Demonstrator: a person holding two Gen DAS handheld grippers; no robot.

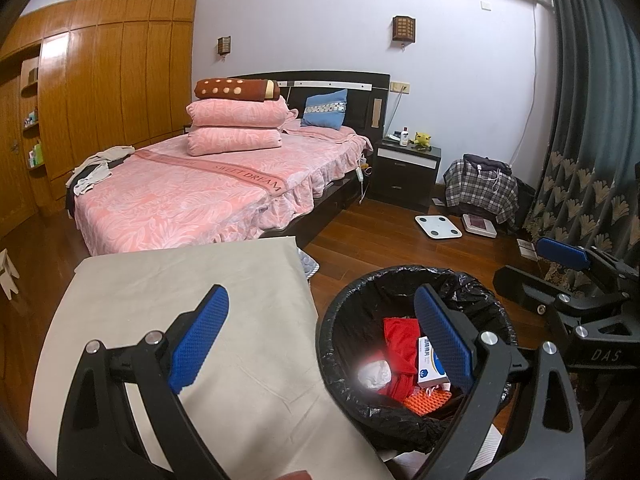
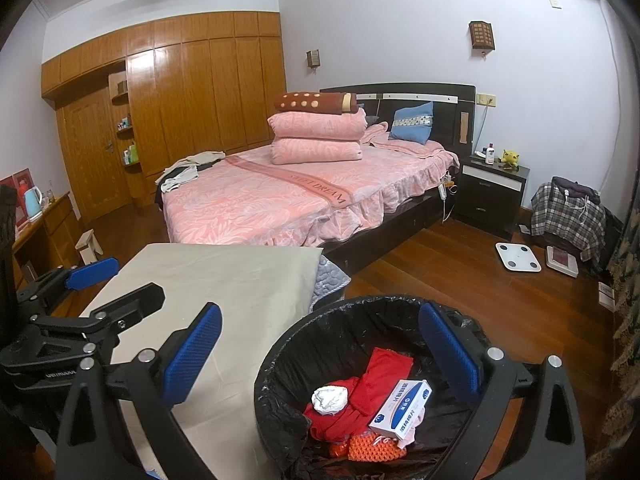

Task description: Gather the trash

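A bin with a black liner [image 1: 340,312] [image 2: 280,344] stands on the floor beside a beige-covered table [image 1: 160,320] [image 2: 224,280]. Inside lie a red cloth [image 1: 400,340] [image 2: 384,376], a crumpled white paper ball [image 1: 374,374] [image 2: 330,398], a white and blue box [image 1: 430,368] [image 2: 400,408] and an orange piece [image 1: 424,402] [image 2: 372,446]. My left gripper [image 1: 320,340] is open and empty, over the table edge and bin rim; it also shows in the right wrist view [image 2: 104,280]. My right gripper [image 2: 320,356] is open and empty above the bin; it also shows in the left wrist view [image 1: 536,264].
A bed with pink covers [image 1: 192,192] [image 2: 288,196] stands behind the table. A dark nightstand [image 1: 404,172] [image 2: 490,196], white scales [image 1: 438,226] [image 2: 518,257], a plaid-covered heap [image 1: 480,188] [image 2: 568,212], a curtain [image 1: 592,120] and a wooden wardrobe [image 1: 100,80] [image 2: 192,92] surround the wooden floor.
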